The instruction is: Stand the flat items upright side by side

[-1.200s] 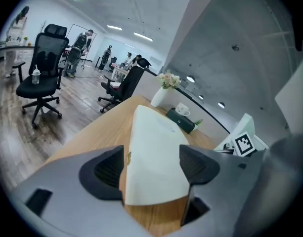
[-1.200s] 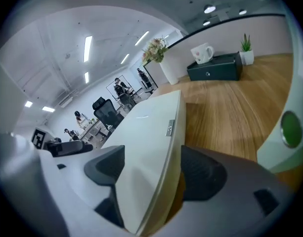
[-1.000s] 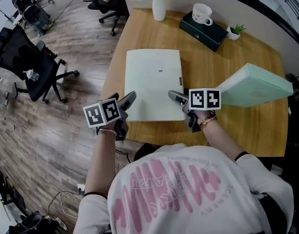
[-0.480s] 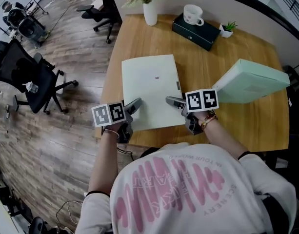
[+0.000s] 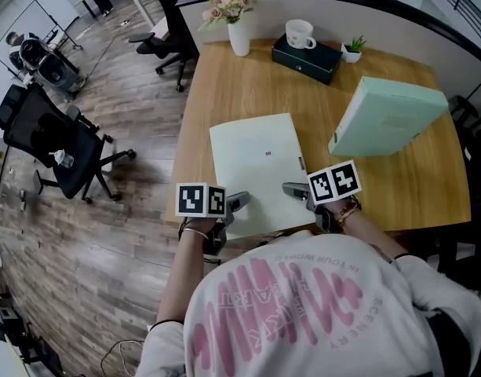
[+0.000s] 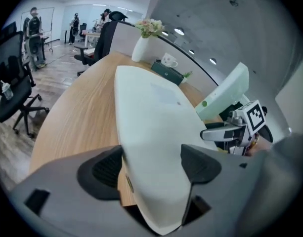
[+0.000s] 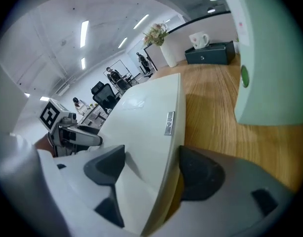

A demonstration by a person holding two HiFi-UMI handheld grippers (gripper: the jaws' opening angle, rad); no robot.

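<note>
A pale flat folder [image 5: 256, 167] lies on the wooden table [image 5: 197, 116], its near end reaching the table's near edge. My left gripper [image 5: 238, 203] is shut on its near left corner; in the left gripper view the folder [image 6: 151, 127] fills the gap between both pads. My right gripper [image 5: 291, 188] holds the near right corner [image 7: 141, 117]. Its jaws have just been closing, and they stand wide with the folder between them and against the pads. A thick mint-green box file [image 5: 385, 116] stands tilted at the right.
At the table's far edge stand a white vase with flowers [image 5: 238, 34], a dark box [image 5: 311, 60] with a white mug [image 5: 299, 31] on it, and a small potted plant [image 5: 351, 51]. A black office chair [image 5: 52, 140] is on the floor at the left.
Both grippers have come back toward me, and the folder has slid with them toward the table's near edge, turning slightly. The green box file has stayed where it was.
</note>
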